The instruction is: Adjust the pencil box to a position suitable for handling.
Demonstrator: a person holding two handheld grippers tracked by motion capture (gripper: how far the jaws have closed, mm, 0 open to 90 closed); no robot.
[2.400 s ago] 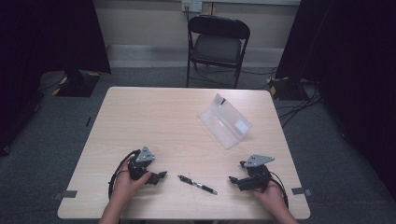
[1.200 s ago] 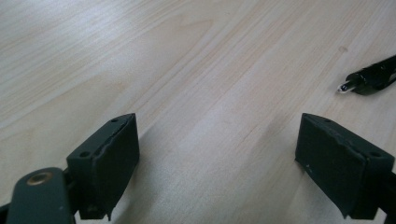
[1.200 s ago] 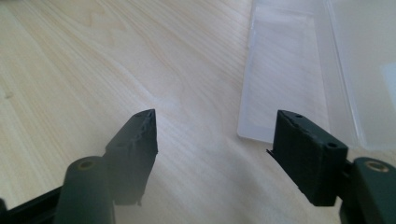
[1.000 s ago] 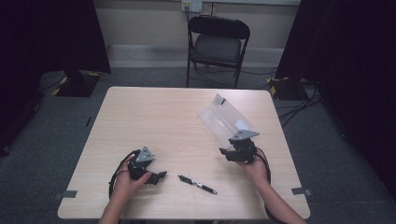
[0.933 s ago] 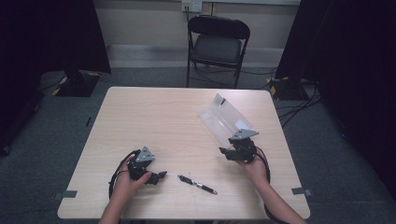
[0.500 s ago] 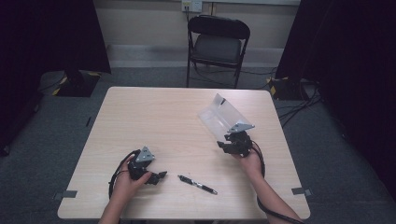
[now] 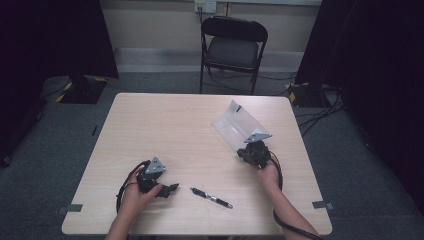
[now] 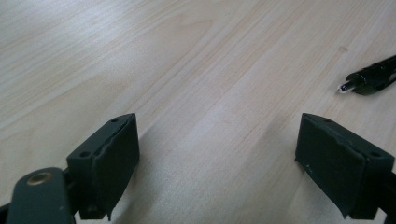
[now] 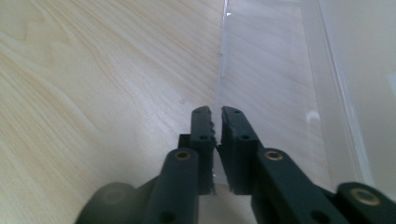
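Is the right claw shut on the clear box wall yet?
Shut on it: the right claw pinches the clear box wall's edge.

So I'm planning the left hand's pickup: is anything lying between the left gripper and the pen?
Nothing visible. The left gripper stands open over bare table, and the pen lies just beside it with clear wood between.

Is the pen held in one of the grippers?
No, the pen lies loose on the table, between the left gripper and the right gripper.
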